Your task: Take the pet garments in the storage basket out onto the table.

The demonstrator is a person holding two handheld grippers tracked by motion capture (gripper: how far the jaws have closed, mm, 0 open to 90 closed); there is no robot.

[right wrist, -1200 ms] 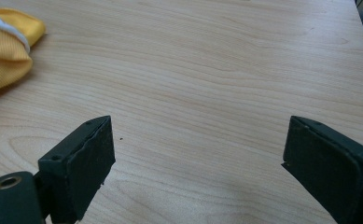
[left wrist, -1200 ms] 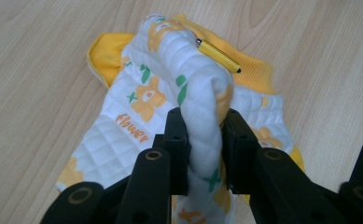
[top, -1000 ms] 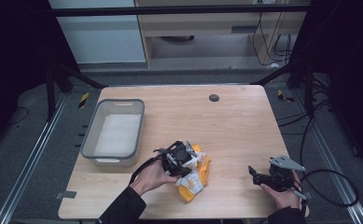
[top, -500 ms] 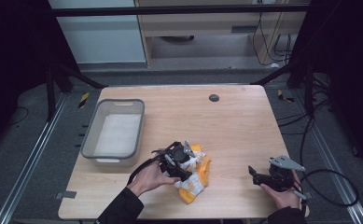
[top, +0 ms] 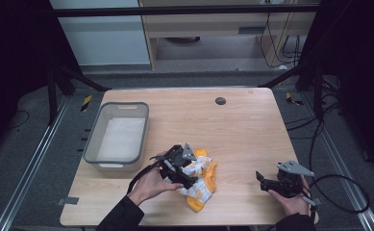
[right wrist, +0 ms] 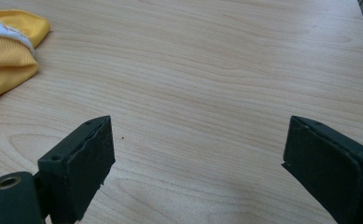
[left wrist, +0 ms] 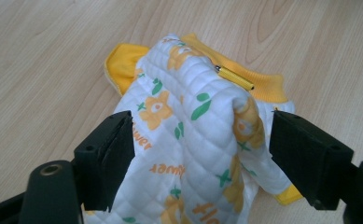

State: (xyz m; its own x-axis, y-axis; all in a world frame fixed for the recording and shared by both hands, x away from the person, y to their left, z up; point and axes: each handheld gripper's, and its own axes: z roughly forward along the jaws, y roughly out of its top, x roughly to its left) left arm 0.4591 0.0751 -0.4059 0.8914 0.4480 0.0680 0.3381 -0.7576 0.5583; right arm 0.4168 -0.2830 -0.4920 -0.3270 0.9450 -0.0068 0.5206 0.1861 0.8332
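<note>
Quilted white cloth (top: 200,179) with orange flowers and yellow trim lies bunched on the wooden surface (top: 237,130) in the high view, directly under the left claw (top: 177,166); a grey bin (top: 118,137) sits beyond that claw to its left, and the right claw (top: 266,182) rests well apart from the cloth. Left gripper view: the cloth (left wrist: 193,135) bulges between the spread jaws, touching neither clearly. Right gripper view: jaws spread over bare wood, the cloth's yellow edge (right wrist: 6,44) far ahead-left.

Grey carpeted floor (top: 26,159), dim room — perhaps wooden cabinet (top: 208,29) behind
</note>
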